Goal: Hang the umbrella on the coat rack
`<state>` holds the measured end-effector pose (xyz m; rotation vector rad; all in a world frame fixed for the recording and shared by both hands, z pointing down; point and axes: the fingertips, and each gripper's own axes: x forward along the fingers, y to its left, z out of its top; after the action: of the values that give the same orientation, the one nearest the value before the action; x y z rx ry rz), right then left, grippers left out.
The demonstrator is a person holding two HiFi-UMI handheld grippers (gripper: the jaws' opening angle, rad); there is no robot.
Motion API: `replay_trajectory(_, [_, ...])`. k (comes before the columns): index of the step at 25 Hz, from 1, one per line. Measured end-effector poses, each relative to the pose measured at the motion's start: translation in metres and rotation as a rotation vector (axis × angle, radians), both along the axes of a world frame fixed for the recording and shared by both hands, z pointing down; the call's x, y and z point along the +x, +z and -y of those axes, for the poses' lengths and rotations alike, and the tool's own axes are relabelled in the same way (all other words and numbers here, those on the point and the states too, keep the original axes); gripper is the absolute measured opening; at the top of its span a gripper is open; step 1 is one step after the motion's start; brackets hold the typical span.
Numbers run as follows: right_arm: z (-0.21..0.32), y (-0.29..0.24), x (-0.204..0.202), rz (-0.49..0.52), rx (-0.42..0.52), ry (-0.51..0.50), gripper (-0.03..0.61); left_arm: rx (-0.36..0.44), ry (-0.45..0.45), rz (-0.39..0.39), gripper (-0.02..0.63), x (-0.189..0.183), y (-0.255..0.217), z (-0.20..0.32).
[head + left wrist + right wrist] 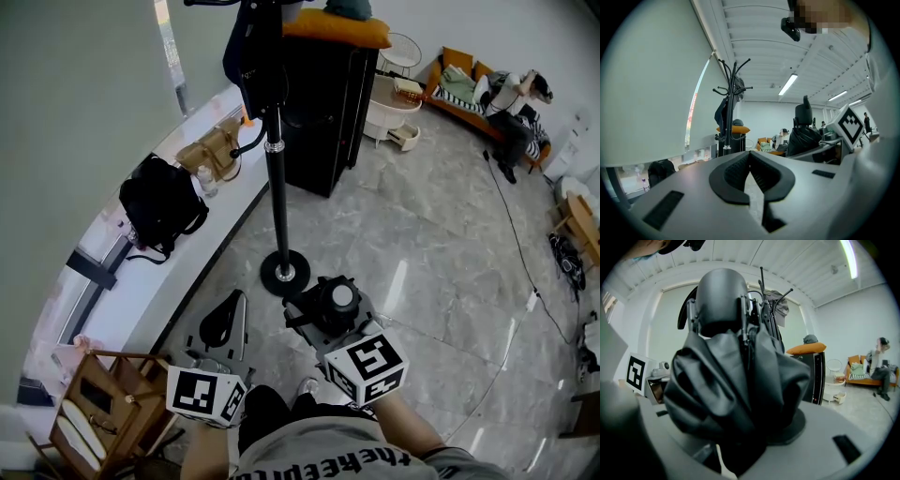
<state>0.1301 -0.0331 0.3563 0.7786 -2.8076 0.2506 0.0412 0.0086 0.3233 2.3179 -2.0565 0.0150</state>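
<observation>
Umbrella (336, 302) near rack base (284, 273) (ledge (131, 295) left).

Seen from the head camera, the person's left gripper (232, 307) and right gripper (330, 302) were pale grey moulded shells, each topped by a white cube (206, 394) printed with black square markers. The left gripper's fingers (693, 187) were smooth grey, lined with black ribbed pads (733, 174) and marked by dark rectangular slots (663, 208). The person wore a grey top (309, 442) with black lettering.
</observation>
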Motion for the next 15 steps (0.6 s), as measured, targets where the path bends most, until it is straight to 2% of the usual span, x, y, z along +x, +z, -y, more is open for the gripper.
replay_trajectory(8, [0.015, 0.003, -0.014, -0.005, -0.011, 0.028, 0.255, 0.002, 0.02, 0.0, 0.015, -0.014, 0.0, 0.016])
replay_trajectory(15, [0.03, 0.004, -0.04, -0.013, -0.015, 0.093, 0.255, 0.006, 0.067, -0.008, 0.015, -0.046, 0.0, 0.032])
